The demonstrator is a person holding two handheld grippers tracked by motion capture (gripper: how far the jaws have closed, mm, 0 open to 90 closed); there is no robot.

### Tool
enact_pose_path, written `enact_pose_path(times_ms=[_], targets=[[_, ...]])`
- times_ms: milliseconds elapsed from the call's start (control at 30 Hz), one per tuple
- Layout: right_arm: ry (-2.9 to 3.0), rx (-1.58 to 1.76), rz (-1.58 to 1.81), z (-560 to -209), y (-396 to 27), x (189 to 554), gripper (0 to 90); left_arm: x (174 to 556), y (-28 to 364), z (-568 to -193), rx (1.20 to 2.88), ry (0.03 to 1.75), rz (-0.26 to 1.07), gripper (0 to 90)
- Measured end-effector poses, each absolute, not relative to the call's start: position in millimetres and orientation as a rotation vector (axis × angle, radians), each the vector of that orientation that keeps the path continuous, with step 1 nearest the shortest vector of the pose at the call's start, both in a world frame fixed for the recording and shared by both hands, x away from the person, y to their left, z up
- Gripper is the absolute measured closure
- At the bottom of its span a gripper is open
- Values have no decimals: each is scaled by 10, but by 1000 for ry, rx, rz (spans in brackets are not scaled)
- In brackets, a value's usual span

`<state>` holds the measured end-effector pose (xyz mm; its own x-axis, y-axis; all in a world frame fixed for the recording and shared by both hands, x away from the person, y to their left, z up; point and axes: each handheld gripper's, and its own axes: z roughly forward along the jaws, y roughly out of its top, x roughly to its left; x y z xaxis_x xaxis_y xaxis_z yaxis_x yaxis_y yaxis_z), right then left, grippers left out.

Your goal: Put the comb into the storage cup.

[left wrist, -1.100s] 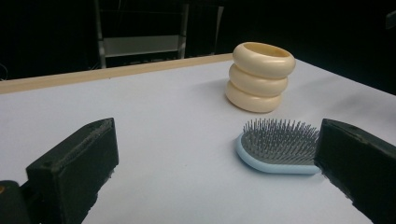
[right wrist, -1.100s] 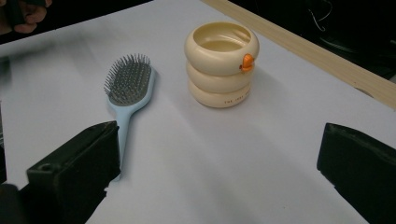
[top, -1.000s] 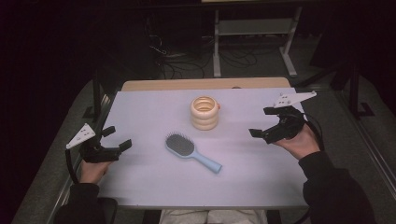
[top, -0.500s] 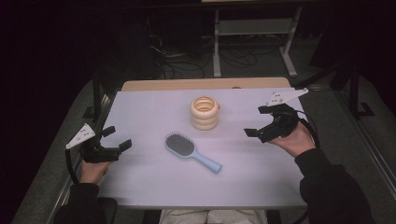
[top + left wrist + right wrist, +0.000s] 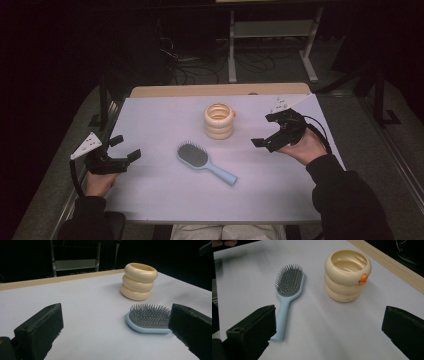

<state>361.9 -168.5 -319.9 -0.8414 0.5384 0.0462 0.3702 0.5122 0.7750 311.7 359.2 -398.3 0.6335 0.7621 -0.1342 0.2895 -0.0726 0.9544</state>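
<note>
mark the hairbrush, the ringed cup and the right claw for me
hairbrush (image 5: pixel 193 154), high view, on the bristle pad.
ringed cup (image 5: pixel 347 280), right gripper view, on its middle ring.
right claw (image 5: pixel 272 130), high view, midway between its open tips.

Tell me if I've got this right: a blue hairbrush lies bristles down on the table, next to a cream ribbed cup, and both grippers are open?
Not quite. The hairbrush lies bristles up, not down; the right gripper view shows the grey pins pointing upward. The rest holds: it lies on the table beside the cream ribbed cup, and the left gripper and right gripper are open.
</note>
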Motion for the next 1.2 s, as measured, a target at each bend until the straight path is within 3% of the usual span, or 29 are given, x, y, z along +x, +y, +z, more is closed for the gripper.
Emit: enact_pose_path(times_ms=[1200], targets=[[2697, 673, 1142, -3310, -1190, 3712, 0, 3119, 3592, -3984, 1649, 876, 487, 0]])
